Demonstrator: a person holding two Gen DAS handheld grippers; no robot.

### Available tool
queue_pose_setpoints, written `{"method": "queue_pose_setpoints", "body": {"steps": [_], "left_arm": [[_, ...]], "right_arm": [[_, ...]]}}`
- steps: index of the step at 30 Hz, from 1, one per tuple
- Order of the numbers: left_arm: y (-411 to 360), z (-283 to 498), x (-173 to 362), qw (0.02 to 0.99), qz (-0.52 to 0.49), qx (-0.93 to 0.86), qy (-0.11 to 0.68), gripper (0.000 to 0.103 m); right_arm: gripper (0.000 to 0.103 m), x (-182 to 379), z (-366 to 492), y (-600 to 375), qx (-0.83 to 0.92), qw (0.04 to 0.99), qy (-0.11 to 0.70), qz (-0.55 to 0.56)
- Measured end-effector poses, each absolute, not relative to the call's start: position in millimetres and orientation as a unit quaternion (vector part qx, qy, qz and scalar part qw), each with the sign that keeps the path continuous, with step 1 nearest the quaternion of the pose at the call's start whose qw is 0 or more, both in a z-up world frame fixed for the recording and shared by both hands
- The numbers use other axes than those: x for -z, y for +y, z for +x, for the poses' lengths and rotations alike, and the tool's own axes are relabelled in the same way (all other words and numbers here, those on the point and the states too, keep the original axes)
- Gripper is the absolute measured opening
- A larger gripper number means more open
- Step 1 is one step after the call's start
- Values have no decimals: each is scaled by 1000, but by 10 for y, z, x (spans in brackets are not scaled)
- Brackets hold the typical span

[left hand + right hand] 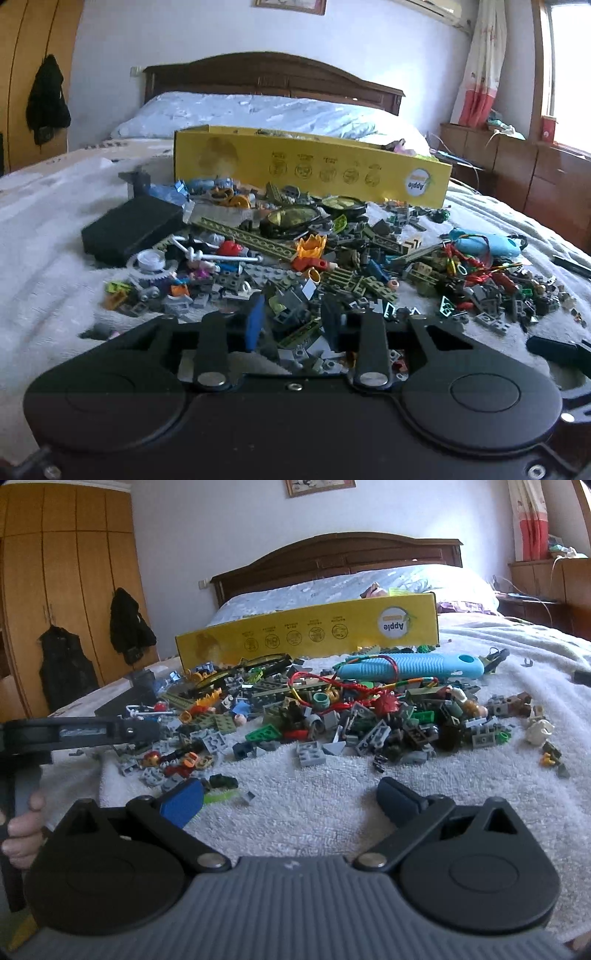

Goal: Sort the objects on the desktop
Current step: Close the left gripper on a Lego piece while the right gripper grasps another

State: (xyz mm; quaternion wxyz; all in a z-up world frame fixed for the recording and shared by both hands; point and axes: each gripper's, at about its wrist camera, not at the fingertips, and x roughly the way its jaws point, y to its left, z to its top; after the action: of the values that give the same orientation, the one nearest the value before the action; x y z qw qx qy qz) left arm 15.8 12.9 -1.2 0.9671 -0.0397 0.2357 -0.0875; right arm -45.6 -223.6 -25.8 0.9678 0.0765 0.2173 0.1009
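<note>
Sorting is barely beginning: toy brick pile is lying loose on the white towel, in front of the yellow box. Left gripper is sitting narrowed among the bricks; a definite pinch cannot be told. Right gripper is hanging spread wide, holding nothing.

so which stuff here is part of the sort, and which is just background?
Job:
- heap of small plastic building bricks
- yellow cardboard box
- light-blue ribbed plastic handle
- flat black box

Lying about:
- dark wooden headboard
- black garment hanging on wardrobe
</note>
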Motion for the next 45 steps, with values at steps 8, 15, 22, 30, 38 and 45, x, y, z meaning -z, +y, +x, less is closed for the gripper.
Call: {"method": "queue_pose_setpoints", "body": {"steps": [8,15,22,30,38,45], "left_arm": [[149,287,104,966,-62,85,237,28],[188,199,37,967,-70,89,229,19],[156,77,-120,969,-64,100,218,19],[119,52,-193,966,-71,94,230,19],[56,80,-259,967,-59,114,219,19],[-95,471,-346,963,-64,144,220,19]], "right_arm": [[103,304,-468,-2207,-104,971,209,54],[103,291,-477,-2202,-100,973,200,58],[80,165,-459,-2295,-94,975,178,98],[29,216,-287,-2265,-91,976,187,64],[17,137,-336,-2247,-95,981,160,49],[17,-136,-94,-2301,-120,978,166,49]]}}
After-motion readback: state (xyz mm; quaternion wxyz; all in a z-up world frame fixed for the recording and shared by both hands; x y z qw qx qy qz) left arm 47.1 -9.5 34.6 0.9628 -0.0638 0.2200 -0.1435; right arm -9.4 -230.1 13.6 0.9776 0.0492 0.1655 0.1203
